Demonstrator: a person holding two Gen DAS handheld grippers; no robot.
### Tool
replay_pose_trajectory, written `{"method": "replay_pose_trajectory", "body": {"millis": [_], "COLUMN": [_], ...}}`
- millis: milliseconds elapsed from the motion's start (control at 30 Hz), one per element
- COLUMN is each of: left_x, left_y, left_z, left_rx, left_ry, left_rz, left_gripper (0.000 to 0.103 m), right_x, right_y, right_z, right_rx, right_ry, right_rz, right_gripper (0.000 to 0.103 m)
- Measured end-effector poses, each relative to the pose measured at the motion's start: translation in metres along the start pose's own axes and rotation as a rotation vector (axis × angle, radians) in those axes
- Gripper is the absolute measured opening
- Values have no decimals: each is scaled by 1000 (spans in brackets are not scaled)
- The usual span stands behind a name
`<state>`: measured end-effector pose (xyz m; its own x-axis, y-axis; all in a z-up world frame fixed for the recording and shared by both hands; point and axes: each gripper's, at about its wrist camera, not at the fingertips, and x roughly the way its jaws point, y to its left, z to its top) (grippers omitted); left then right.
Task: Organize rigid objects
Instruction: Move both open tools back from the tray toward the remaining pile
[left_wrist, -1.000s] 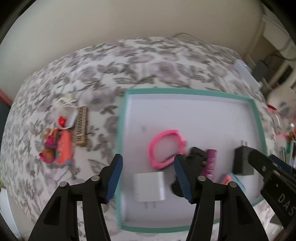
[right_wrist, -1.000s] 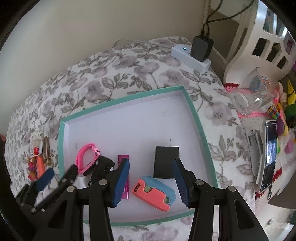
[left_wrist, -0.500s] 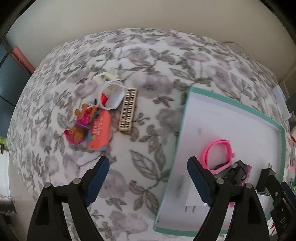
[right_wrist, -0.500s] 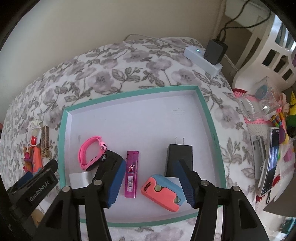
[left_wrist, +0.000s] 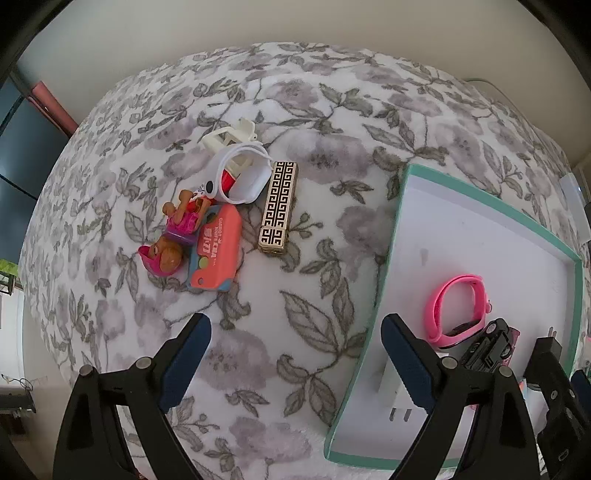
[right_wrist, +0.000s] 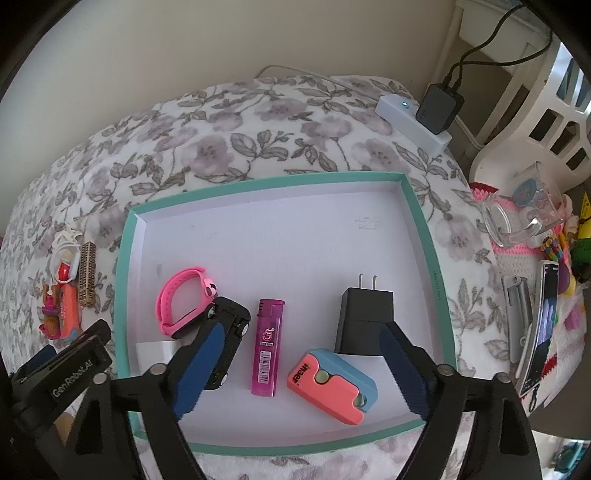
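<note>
A teal-rimmed white tray (right_wrist: 436, 280) (left_wrist: 402, 206) lies on the floral bedspread. In it are a pink wristband (right_wrist: 177, 299), a black toy car (right_wrist: 229, 332), a purple lighter (right_wrist: 267, 347), a black plug adapter (right_wrist: 364, 321), a coral-and-blue case (right_wrist: 332, 386) and a white charger (left_wrist: 388, 384). Left of the tray lie a patterned gold lighter (left_wrist: 279, 206), a coral case (left_wrist: 216, 247), a toy dog figure (left_wrist: 173, 236) and a white ring item (left_wrist: 240, 173). My left gripper (left_wrist: 295, 358) is open and empty over the bedspread. My right gripper (right_wrist: 295, 369) is open and empty above the tray's near side.
A white power strip with a black adapter (right_wrist: 424, 118) sits at the bed's far right. Beyond the right edge are a glass mug (right_wrist: 517, 218), a phone (right_wrist: 543, 325) and small toys. A wall runs behind the bed.
My left gripper has swung left, away from the tray toward the loose items on the bedspread, and opened wider. My right gripper has drawn back slightly over the tray.
</note>
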<state>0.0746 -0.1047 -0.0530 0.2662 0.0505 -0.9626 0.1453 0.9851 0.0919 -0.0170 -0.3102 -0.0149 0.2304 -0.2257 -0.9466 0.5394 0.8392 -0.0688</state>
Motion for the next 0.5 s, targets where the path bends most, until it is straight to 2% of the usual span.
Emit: {"method": "replay_pose_trajectory", "body": {"millis": [133, 300, 500], "left_x": [1, 1, -2], "left_y": [4, 11, 30], "left_z": [2, 6, 14], "left_rx": [-16, -27, -55], "left_ry": [4, 2, -7], "left_rz": [-7, -4, -14], "left_gripper": [94, 102, 103], "right_x": [1, 3, 5], "right_y": [0, 3, 17], "right_z": [0, 0, 0], "right_rx": [-1, -5, -19], "right_ry": [-1, 0, 3], "right_rz": [-1, 7, 29], "right_gripper": [101, 102, 102]}}
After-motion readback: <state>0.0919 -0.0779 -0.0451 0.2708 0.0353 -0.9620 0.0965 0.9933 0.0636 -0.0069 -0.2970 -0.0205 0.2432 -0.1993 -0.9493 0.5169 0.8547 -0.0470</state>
